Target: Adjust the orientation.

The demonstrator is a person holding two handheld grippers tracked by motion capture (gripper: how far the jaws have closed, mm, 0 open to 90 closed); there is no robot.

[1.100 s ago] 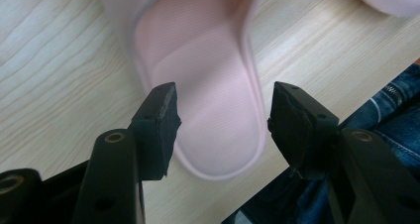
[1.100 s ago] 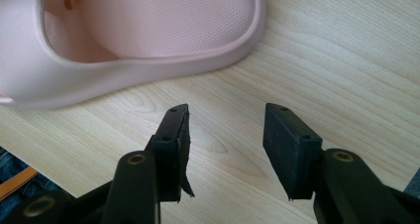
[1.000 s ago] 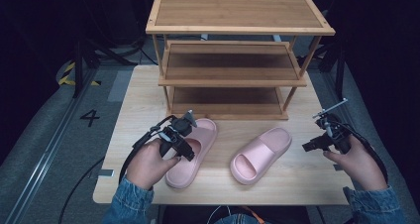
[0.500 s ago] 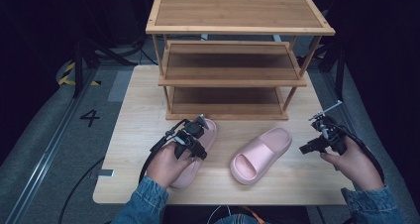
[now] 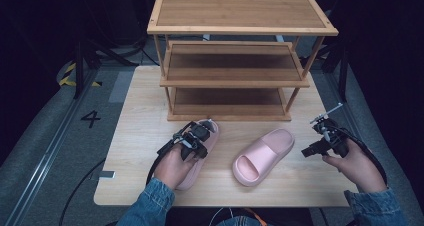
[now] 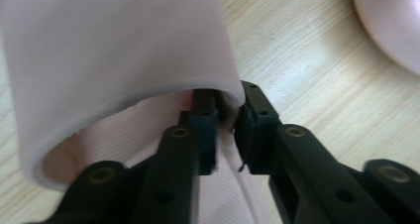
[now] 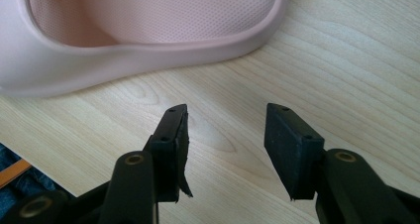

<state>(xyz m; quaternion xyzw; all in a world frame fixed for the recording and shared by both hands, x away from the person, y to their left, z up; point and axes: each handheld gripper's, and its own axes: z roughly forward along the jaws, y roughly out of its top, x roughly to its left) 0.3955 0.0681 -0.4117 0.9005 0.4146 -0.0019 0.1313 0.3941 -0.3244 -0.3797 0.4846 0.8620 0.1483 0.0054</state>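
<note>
Two pink slippers lie on the wooden table point(image 5: 140, 111). On the left slipper point(image 5: 212, 131) sits my left gripper point(image 5: 197, 140), pointing down. Its jaws have just been closing, and my left gripper point(image 6: 228, 110) is now shut on the edge of the strap point(image 6: 114, 60), one jaw under the strap and one outside it. The right slipper point(image 5: 263, 155) lies free, toe toward me. A little to the right of its heel, my right gripper point(image 5: 304, 152) hovers open; between the jaws of the right gripper point(image 7: 225, 125) is bare wood, short of the slipper's heel rim point(image 7: 148, 30).
A three-tier bamboo shoe rack point(image 5: 235, 61) stands at the back of the table, all shelves bare. The other slipper's edge point(image 6: 391, 21) shows at the top right of the left gripper view. Dark floor surrounds the table.
My left hand has slid forward and down onto the left slipper, and its jaws have closed on the strap. The right hand has hardly moved.
</note>
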